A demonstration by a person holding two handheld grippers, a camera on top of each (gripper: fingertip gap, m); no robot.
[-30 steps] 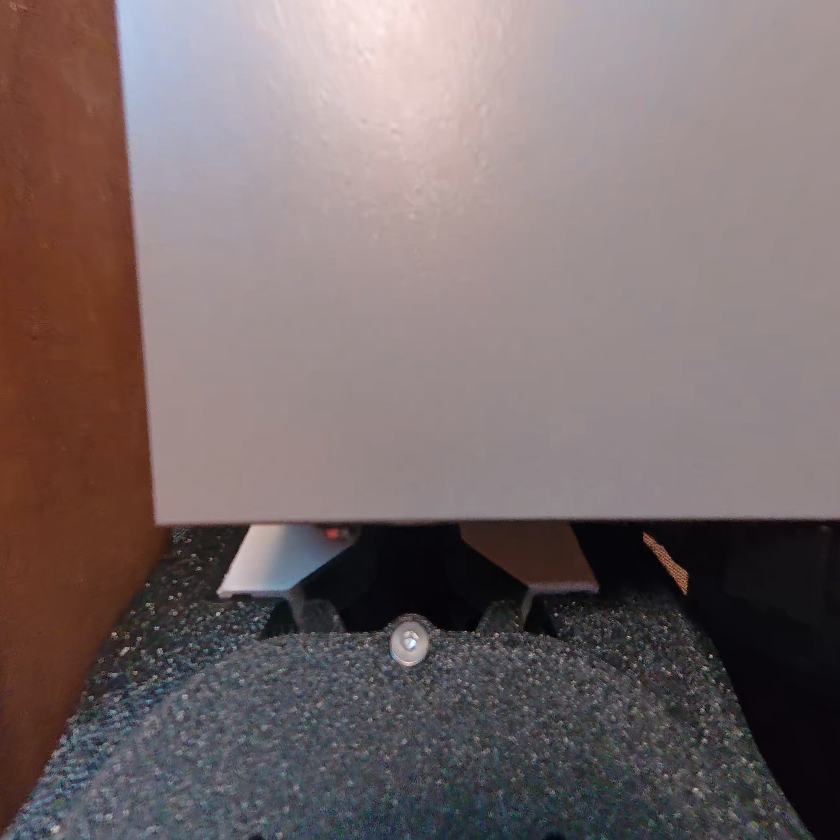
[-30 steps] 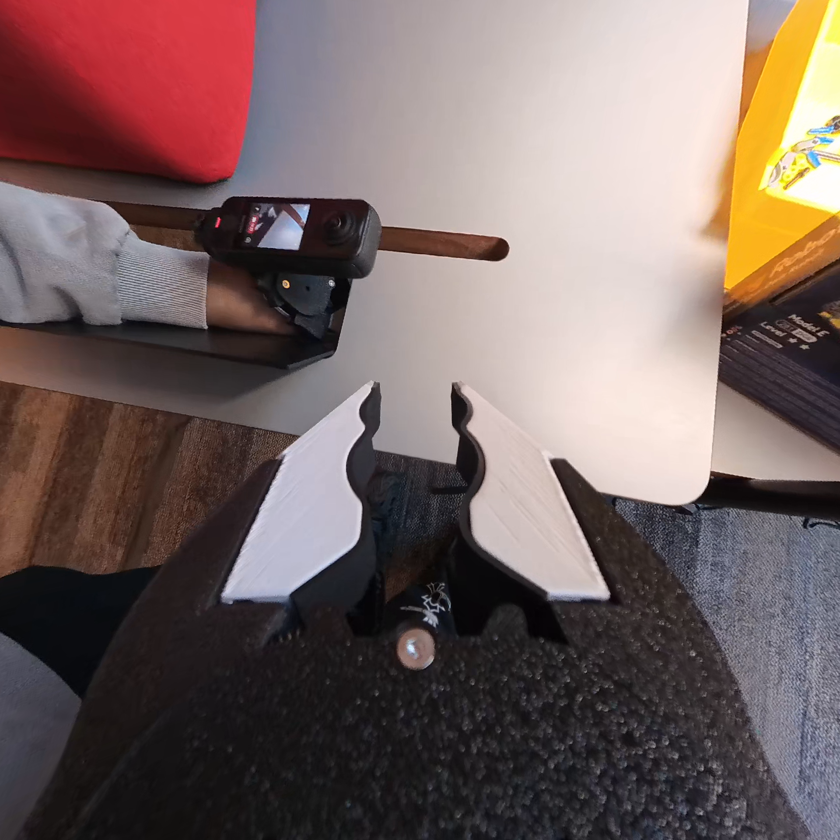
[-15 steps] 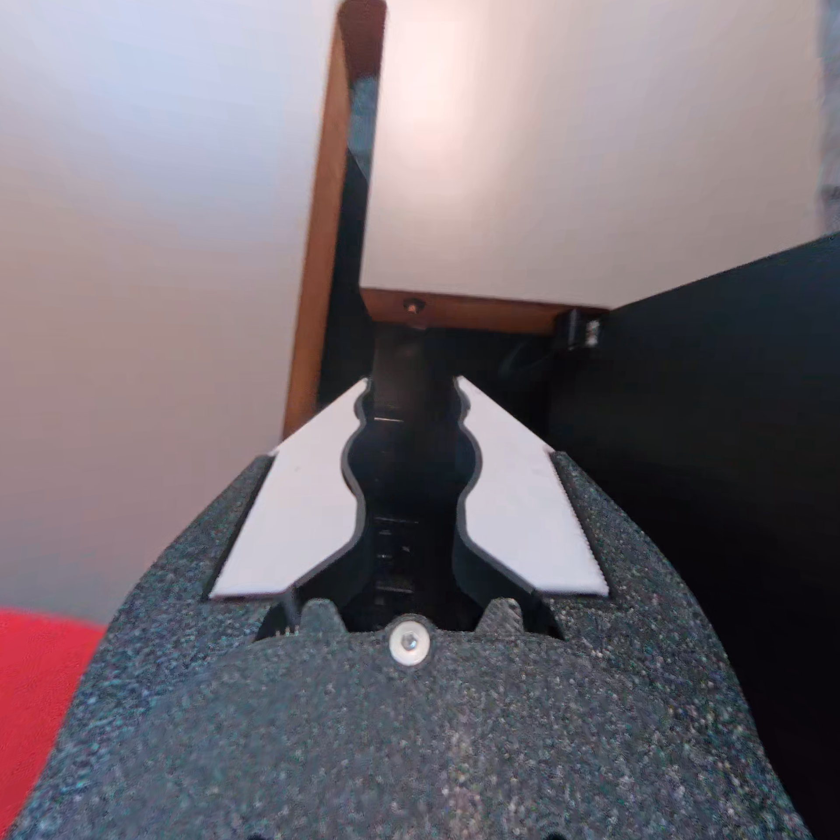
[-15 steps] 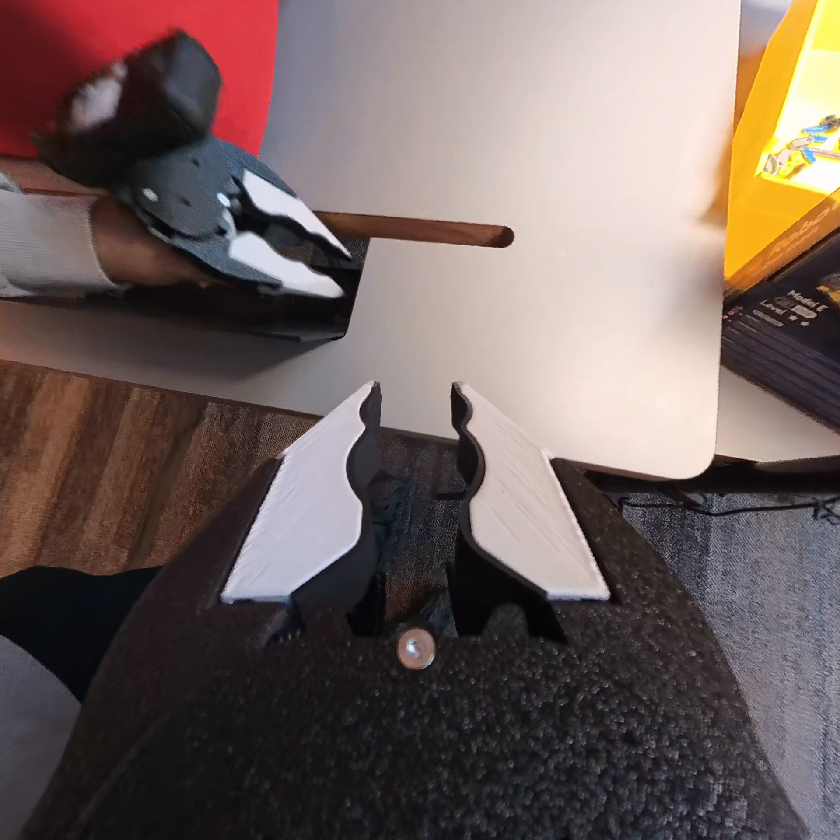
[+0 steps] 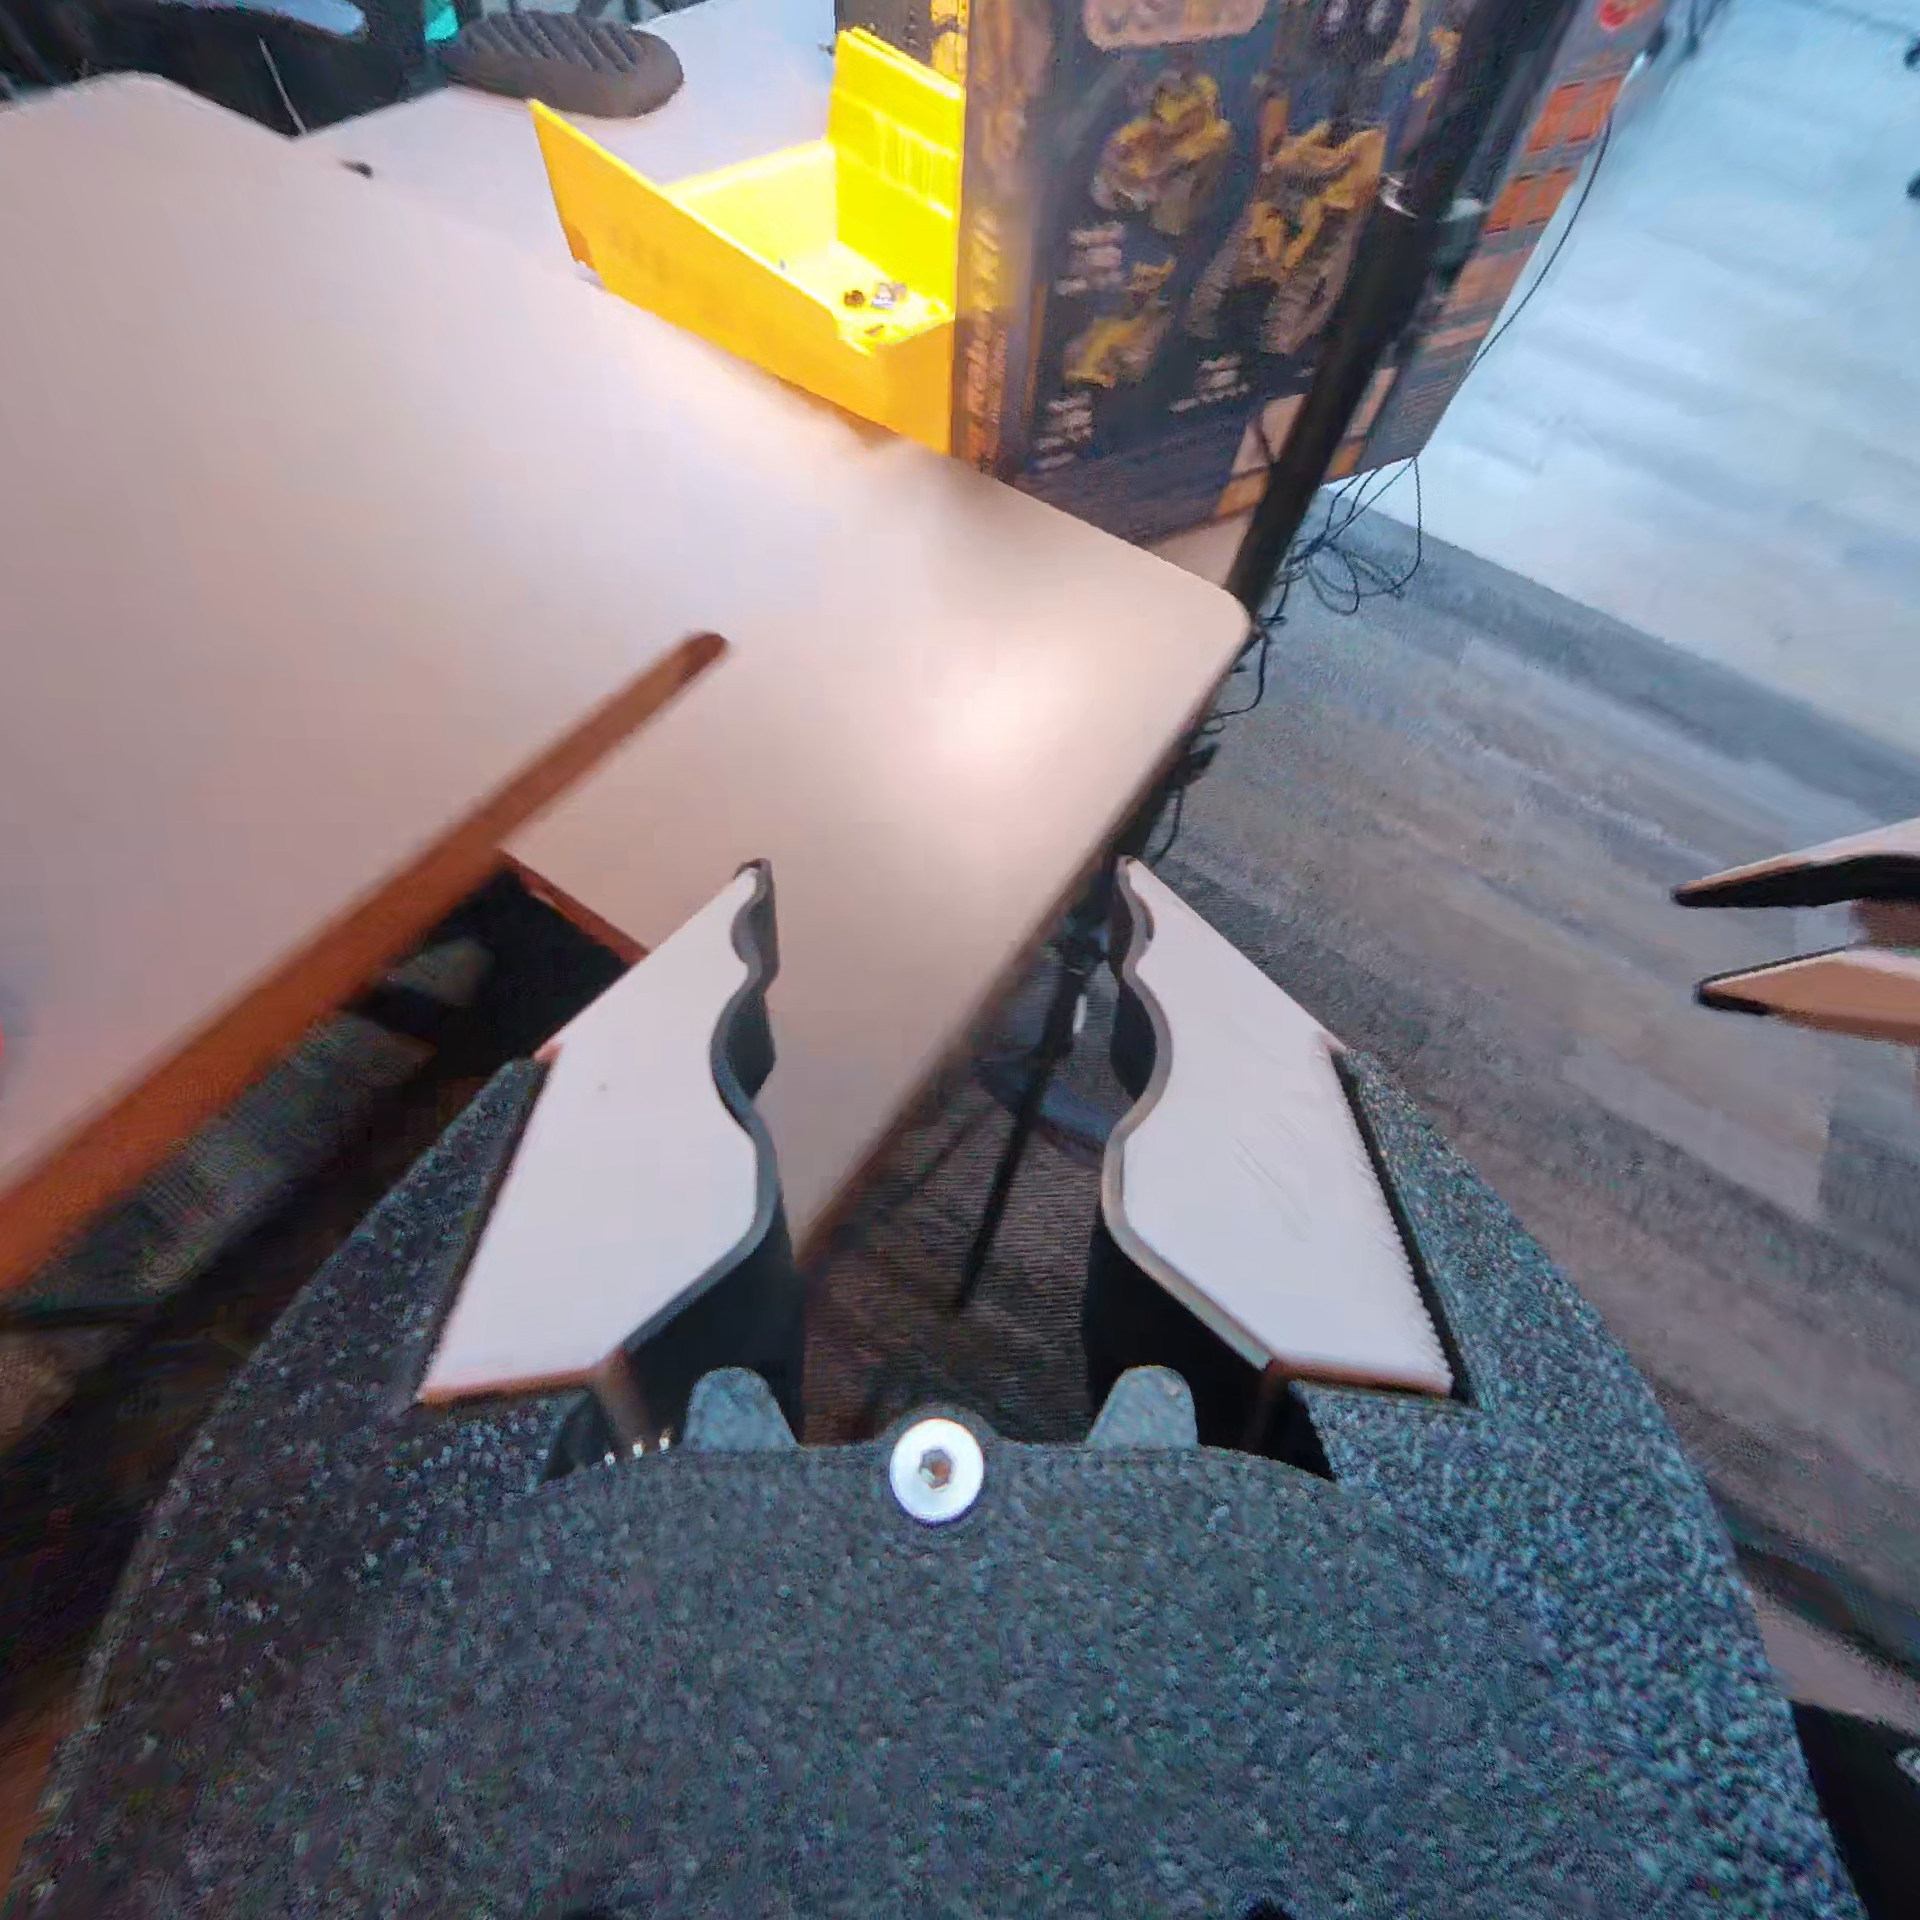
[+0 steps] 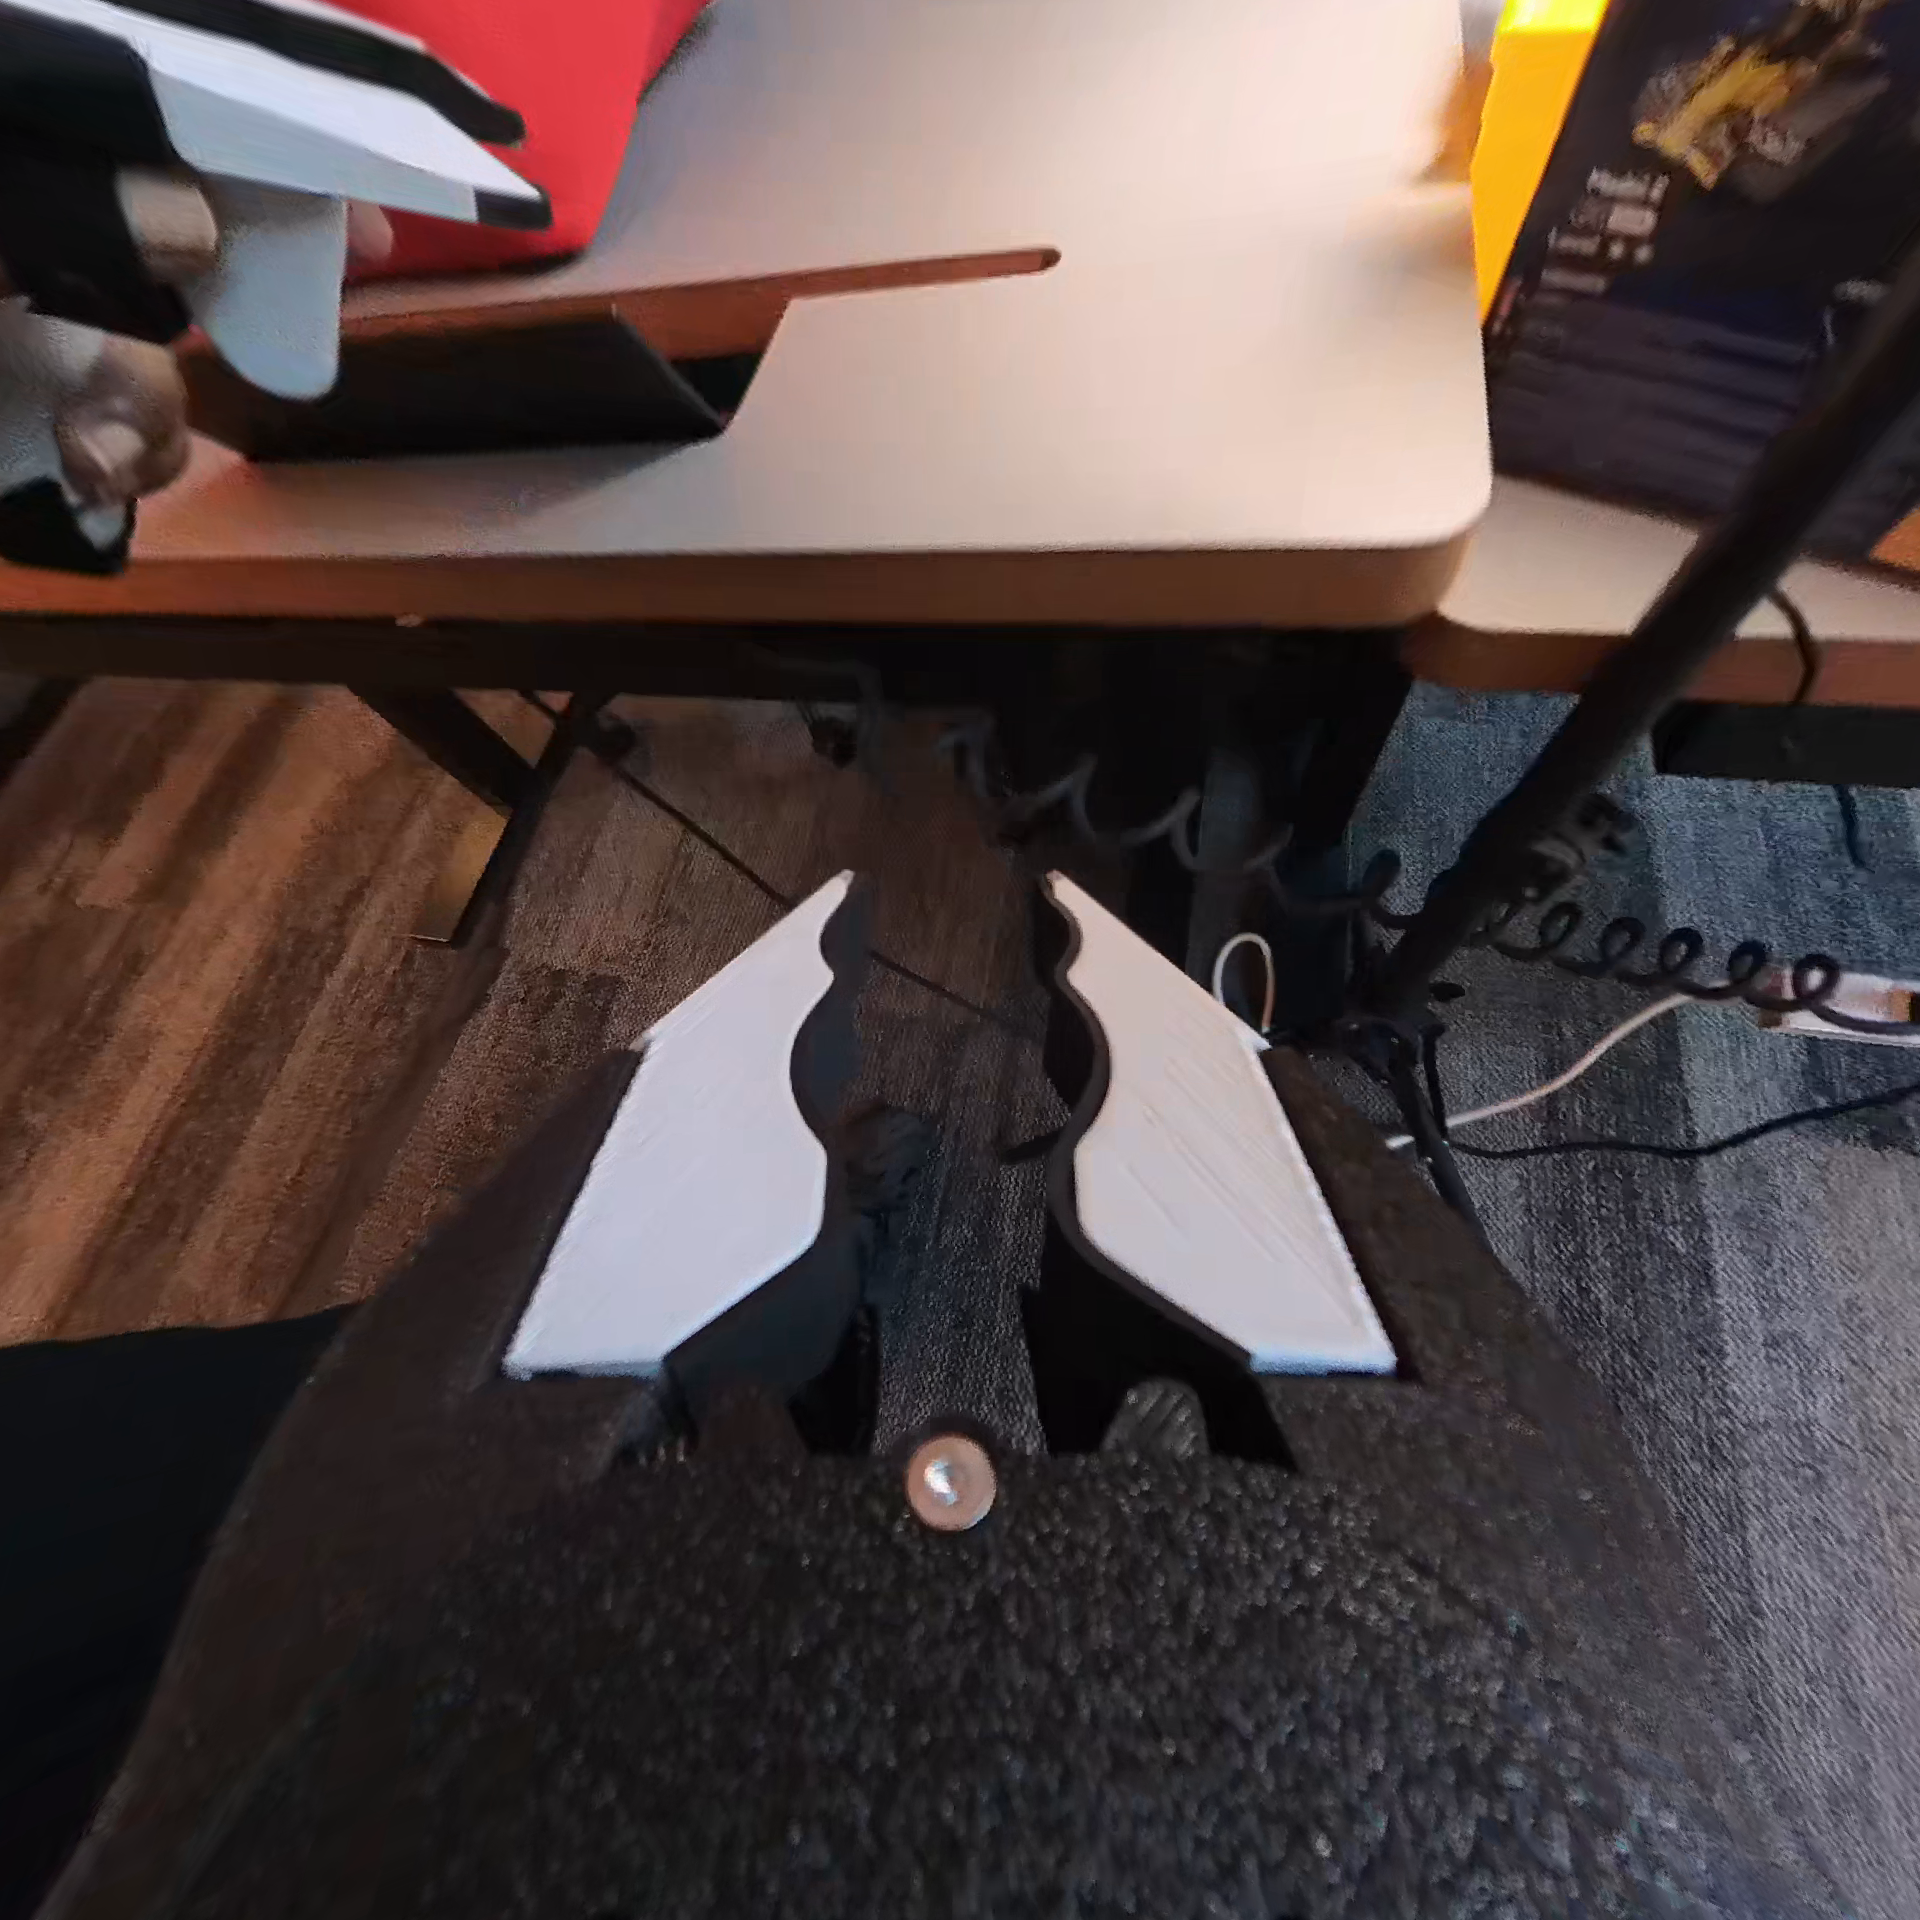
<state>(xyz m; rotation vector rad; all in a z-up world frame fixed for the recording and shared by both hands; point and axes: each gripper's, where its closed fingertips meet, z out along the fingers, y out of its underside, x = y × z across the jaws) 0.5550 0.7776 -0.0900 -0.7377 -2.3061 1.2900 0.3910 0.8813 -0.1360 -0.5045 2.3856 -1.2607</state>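
My left gripper (image 5: 940, 888) is wide open and empty, held above the front right corner of a white table top (image 5: 520, 468) with a brown edge. A narrow slot (image 5: 665, 675) cuts into the top just left of it. My right gripper (image 6: 948, 883) is open with a narrower gap and empty, held below the table's front edge (image 6: 935, 582), over the floor. It also shows in the left wrist view (image 5: 1829, 935) at the right edge. The left gripper also shows at the top left of the right wrist view (image 6: 312, 156), held by a hand (image 6: 114, 426).
A yellow open box (image 5: 790, 239) and a dark printed box (image 5: 1195, 260) stand at the table's far right. A black pole (image 6: 1683, 582) leans by the corner. A red cushion (image 6: 561, 114), a black tray (image 6: 468, 400), a coiled cable (image 6: 1621, 951) and carpet (image 5: 1558, 831) are nearby.
My left gripper has come out of the table's cutout, swung up towards the right corner, and opened wider. My right gripper has dropped lower, from above the table top to below its front edge.
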